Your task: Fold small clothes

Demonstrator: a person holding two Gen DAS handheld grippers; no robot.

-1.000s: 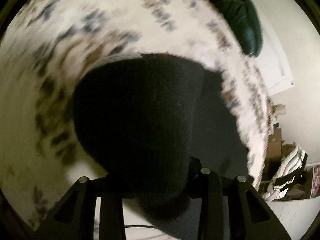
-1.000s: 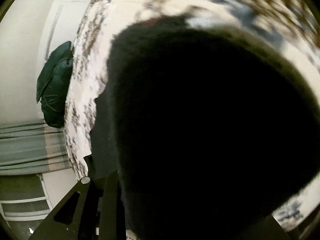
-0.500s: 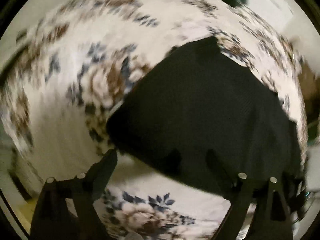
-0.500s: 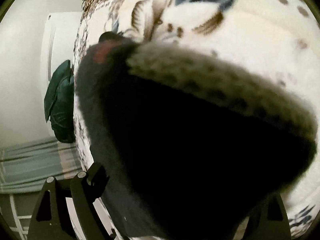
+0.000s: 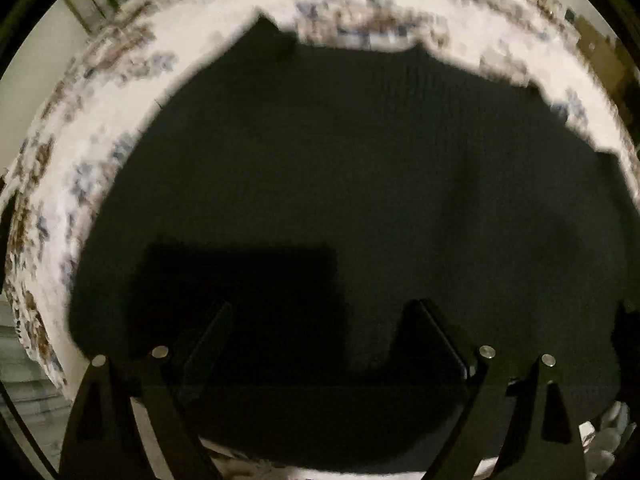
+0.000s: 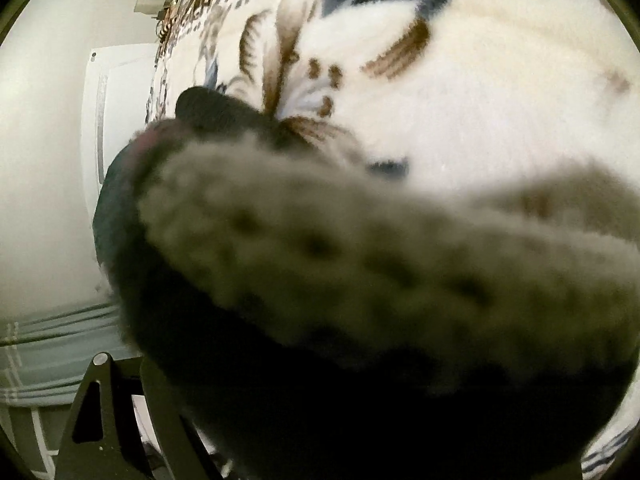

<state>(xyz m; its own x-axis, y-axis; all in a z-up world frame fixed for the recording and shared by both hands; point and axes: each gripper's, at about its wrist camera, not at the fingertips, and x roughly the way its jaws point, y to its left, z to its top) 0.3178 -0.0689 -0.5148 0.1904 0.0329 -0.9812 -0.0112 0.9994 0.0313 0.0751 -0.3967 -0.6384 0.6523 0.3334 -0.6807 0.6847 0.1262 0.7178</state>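
A black knitted garment lies spread flat on a floral blanket. My left gripper is open just above it, with nothing between its fingers. In the right wrist view the same black garment, showing a fuzzy grey lining, is draped right over the camera and hides most of my right gripper; only its left finger shows, spread wide. I cannot see whether that gripper holds the cloth.
The cream blanket with brown and blue flowers covers the bed. A white wall and door stand to the left, with striped grey bedding below. Clutter sits at the far right.
My left gripper opened, let go of the garment and now looks down on it lying flat. My right gripper's finger spread outward; the cloth's grey lining now faces its camera.
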